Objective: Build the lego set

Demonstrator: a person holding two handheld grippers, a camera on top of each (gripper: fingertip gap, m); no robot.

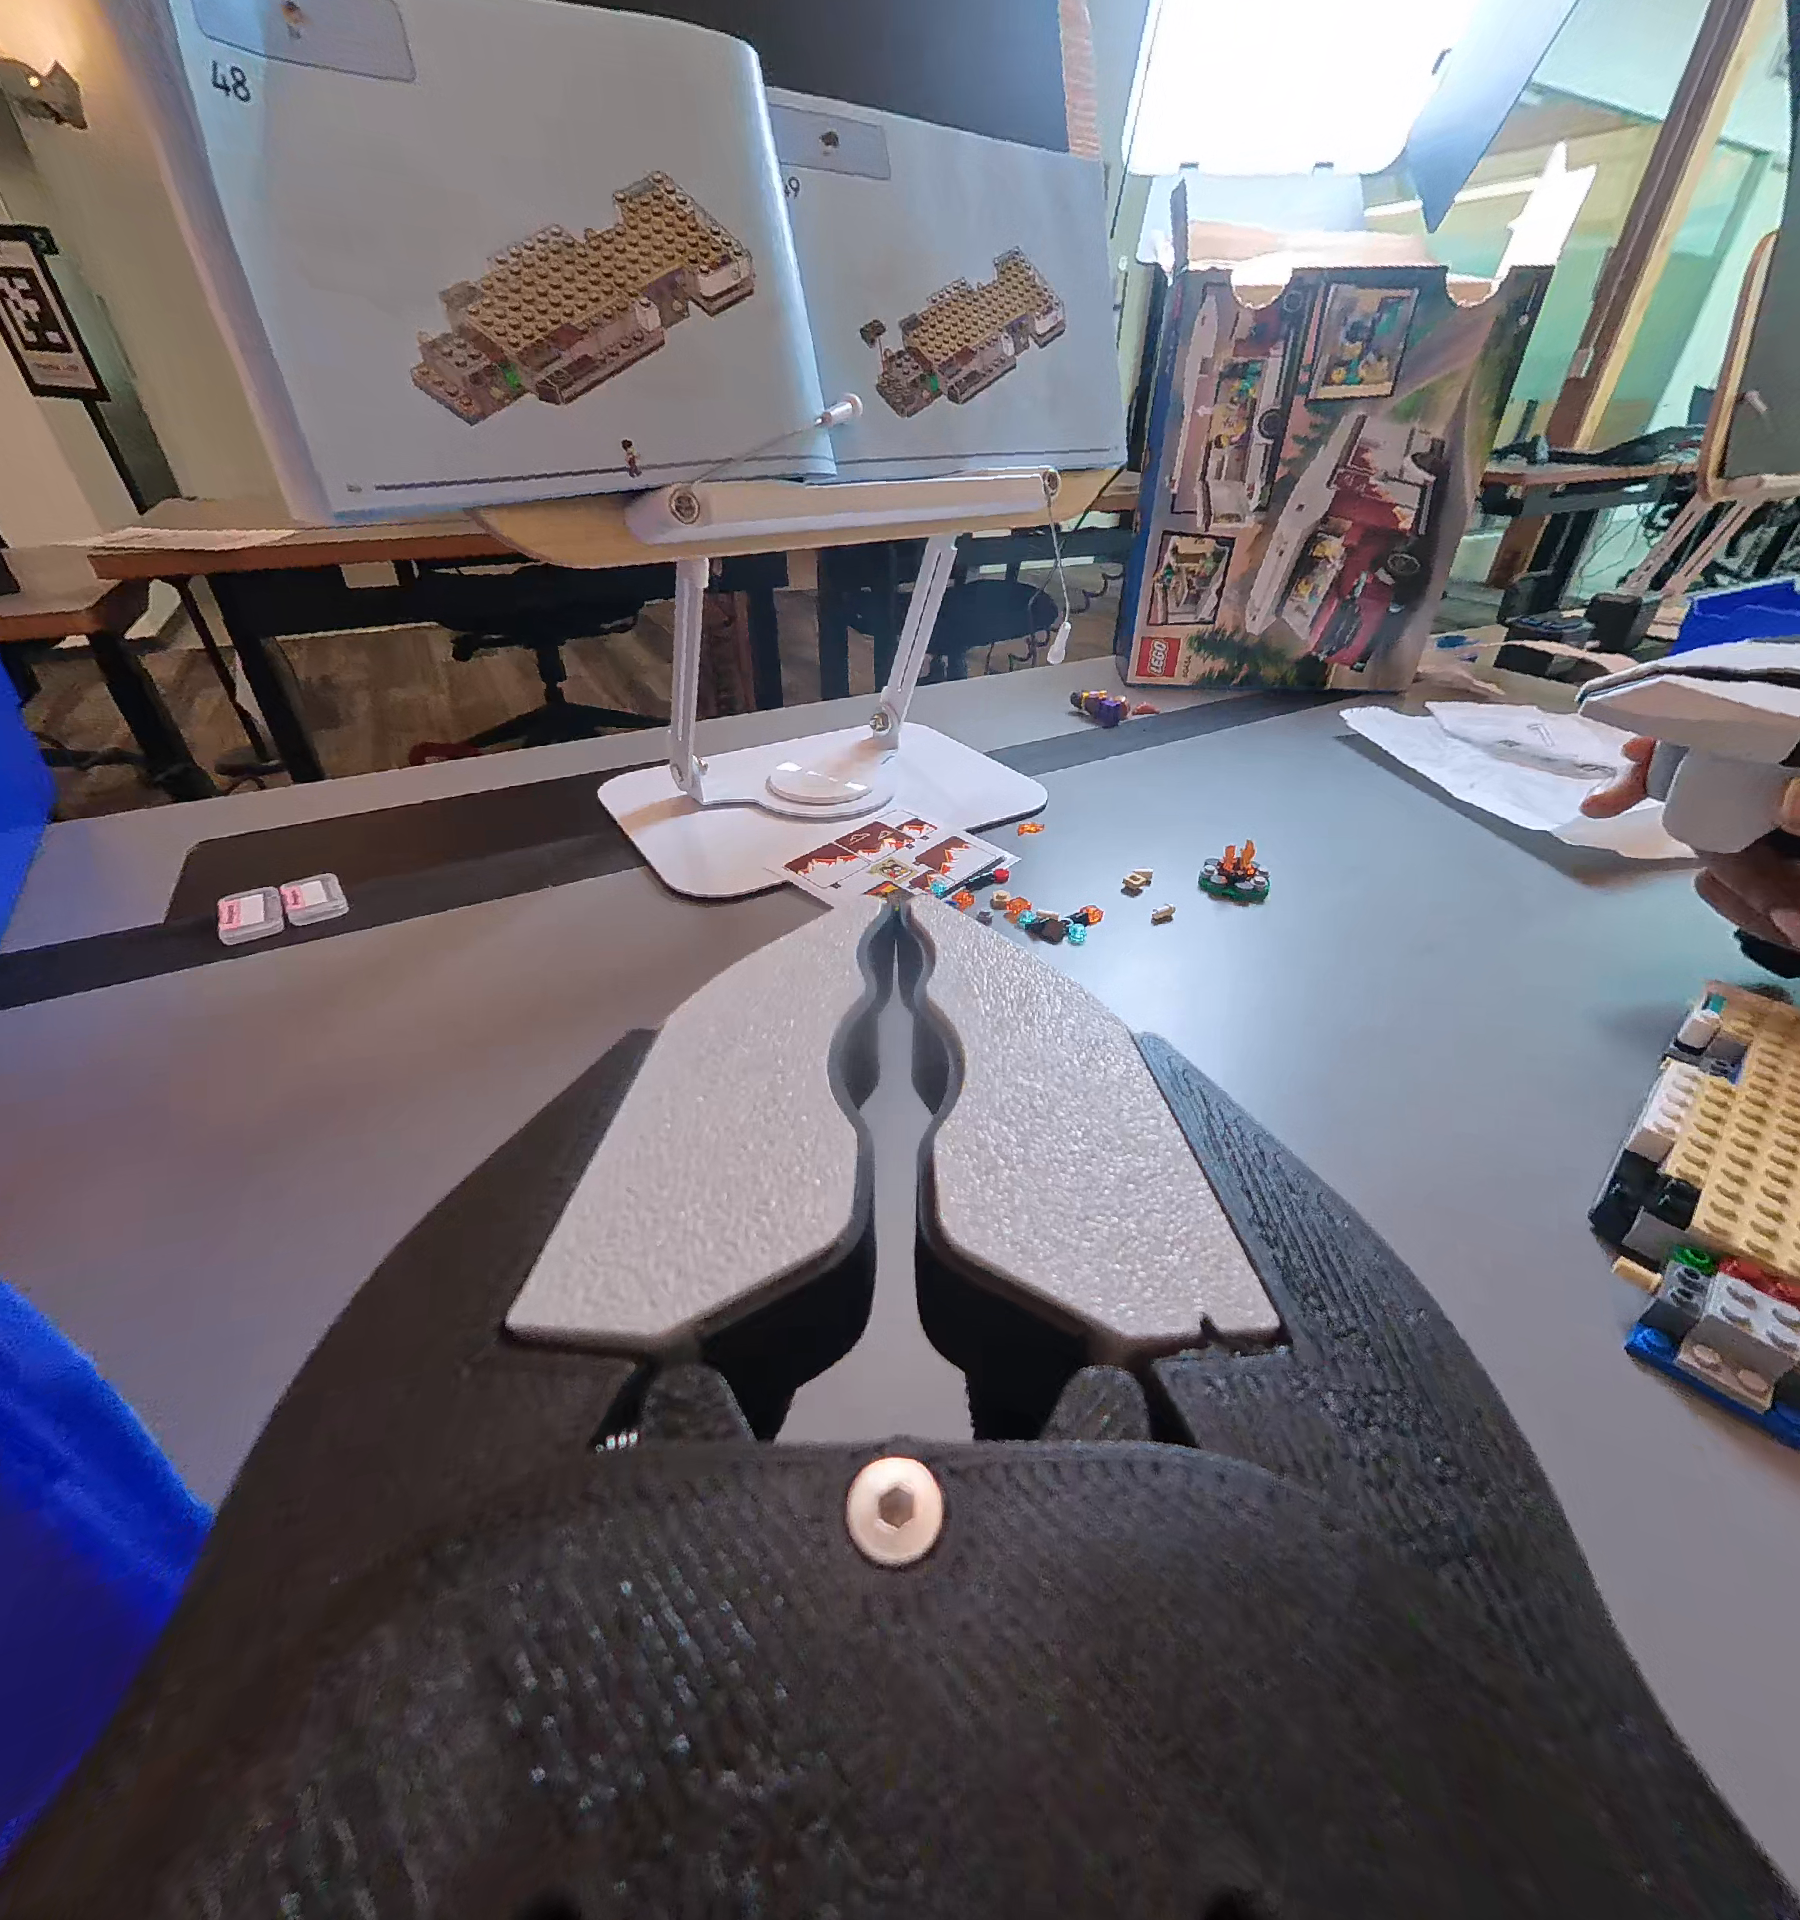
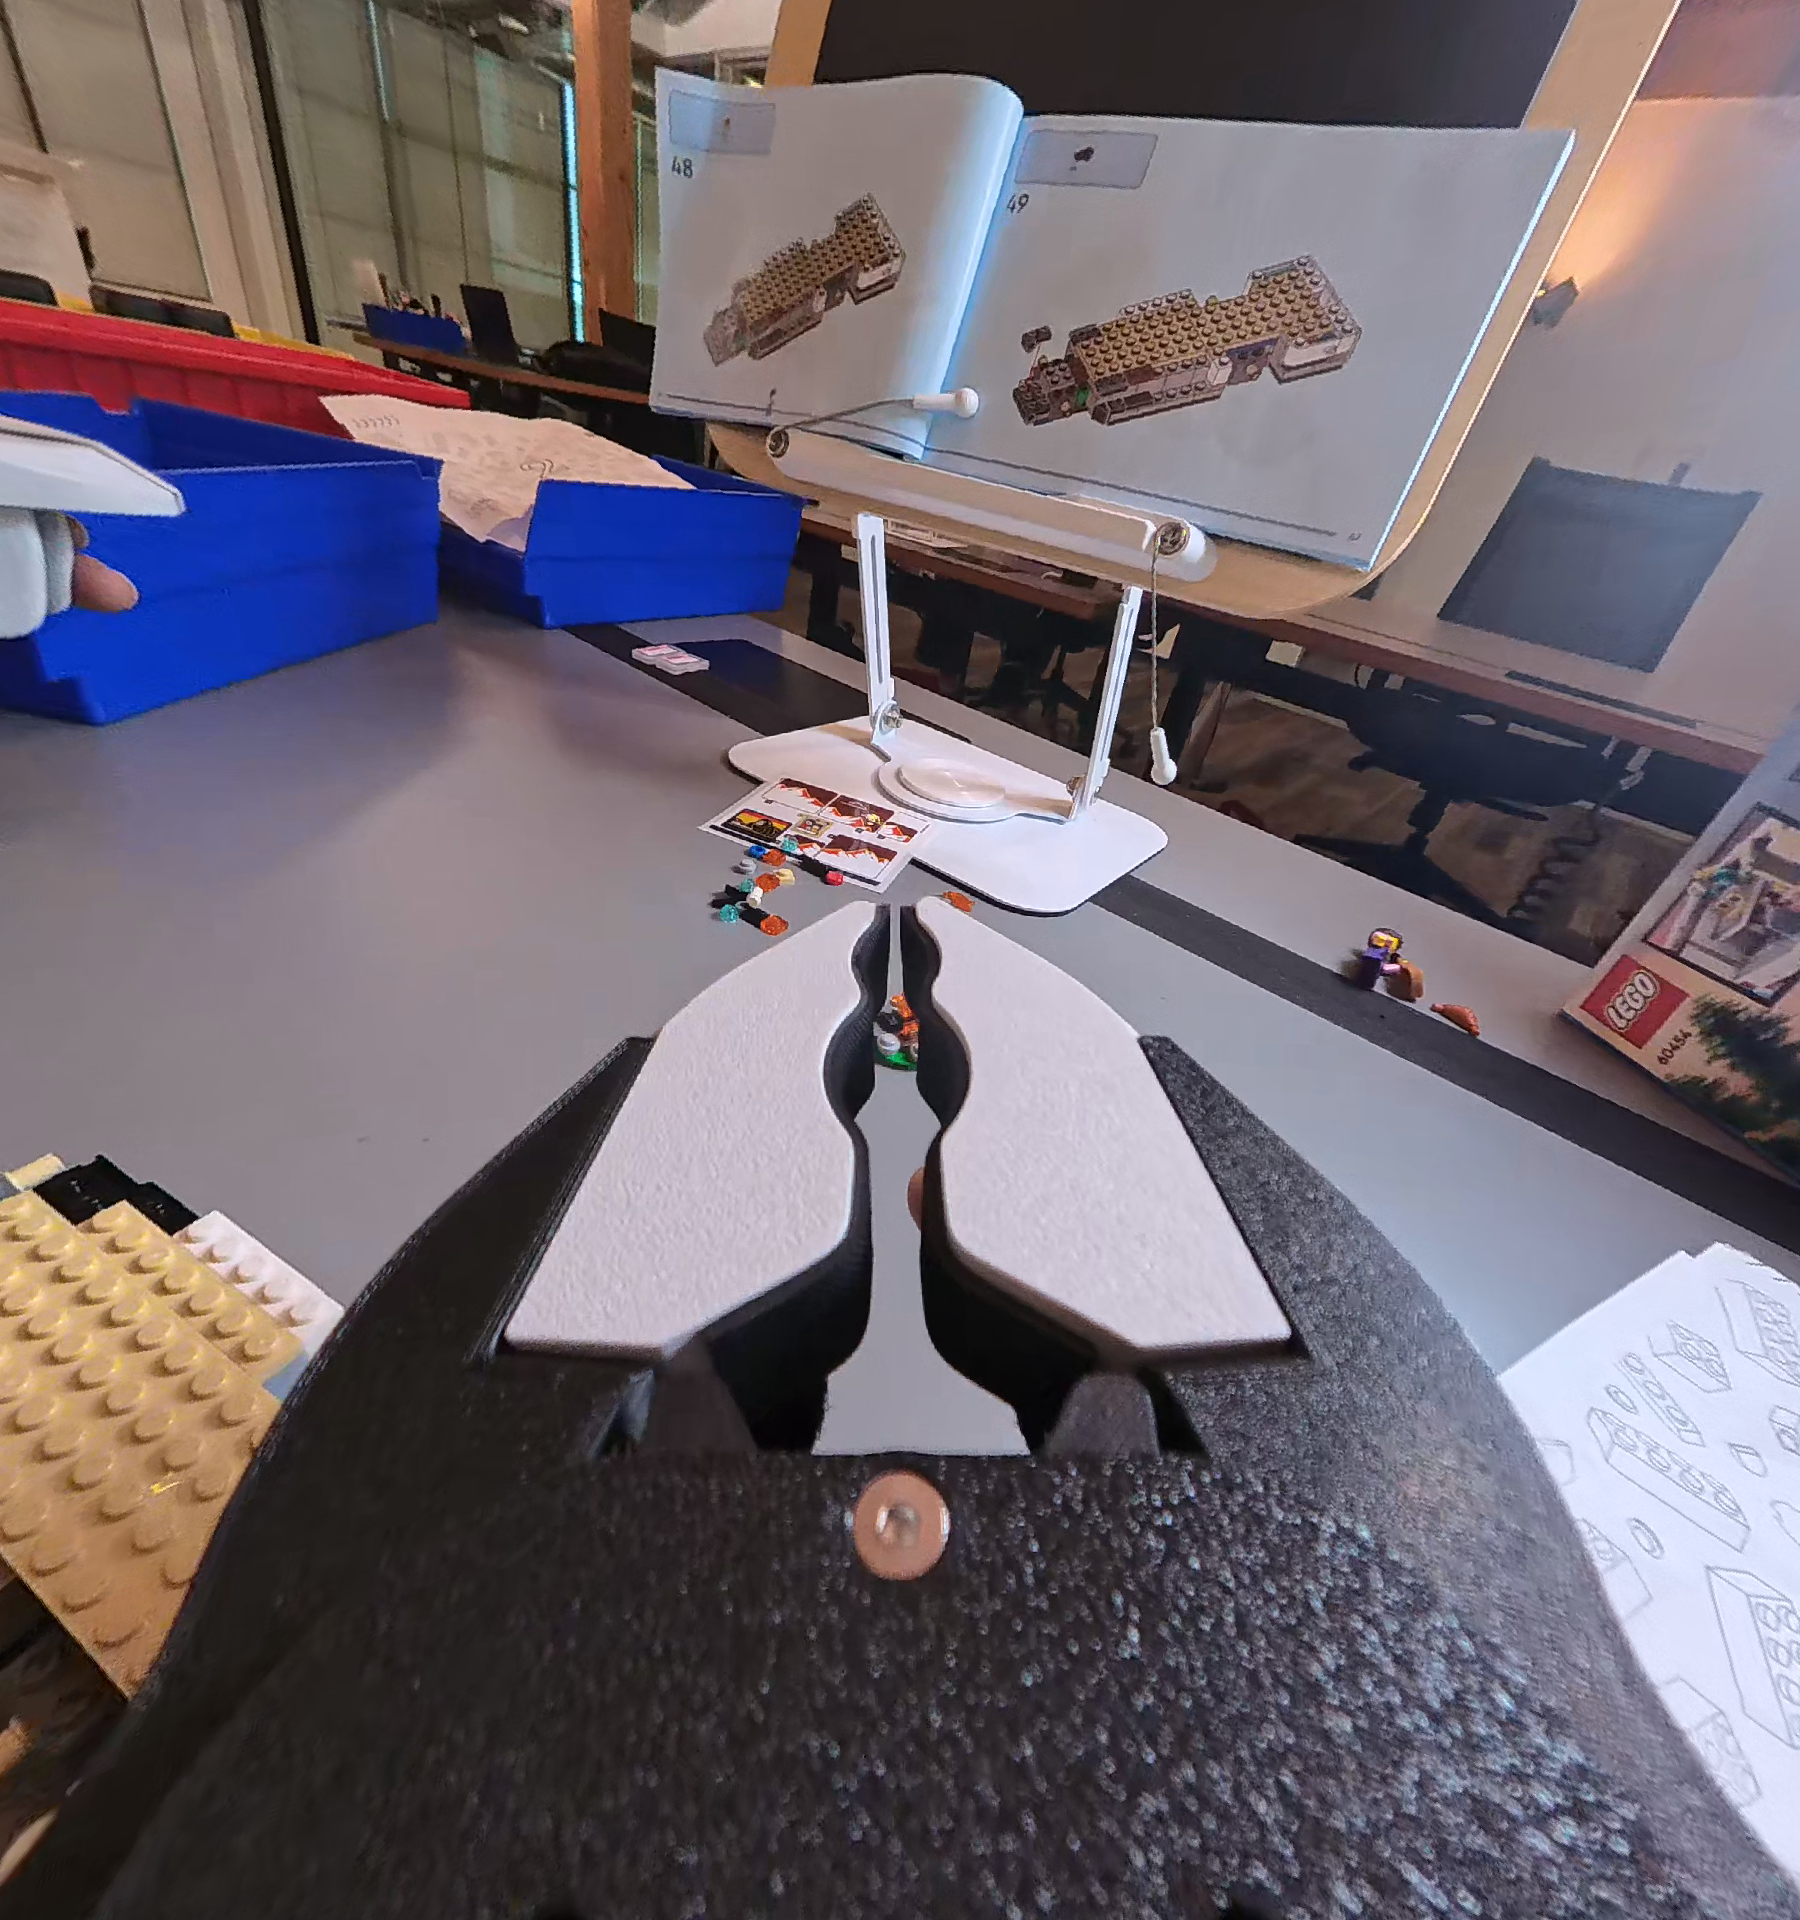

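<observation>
Two grippers hang over a grey table (image 2: 304, 883) crossed by a dark strip along its far side, in a workroom with more tables, office chairs and wooden posts behind. A white book stand (image 2: 989, 821) stands on the strip and holds an open instruction booklet (image 2: 1135, 312). A sticker sheet (image 2: 818, 821) lies against the stand's base, with a scatter of small loose bricks (image 2: 750, 894) just beside it.

Along the table's left edge sit blue bins (image 2: 283, 561); one holds crumpled printed paper (image 2: 501, 457), and a red bin (image 2: 148, 353) lies behind them. What else the bins contain is hidden by their walls. A printed cardboard box (image 1: 1322, 468) with torn flaps stands at the far right, a small figure (image 2: 1384, 961) near it on the strip.

The left gripper (image 1: 896, 914) has its fingertips pressed together with nothing between them, pointing at the sticker sheet. The right gripper (image 2: 896, 920) is nearly closed, a thin slit showing at the tips, and holds nothing; a small green round build with orange flames (image 1: 1234, 878) lies on the table beneath its fingers. A tan-topped brick model (image 1: 1769, 1174) sits by the right gripper, and a printed parts sheet (image 2: 1727, 1507) lies to its right.
</observation>
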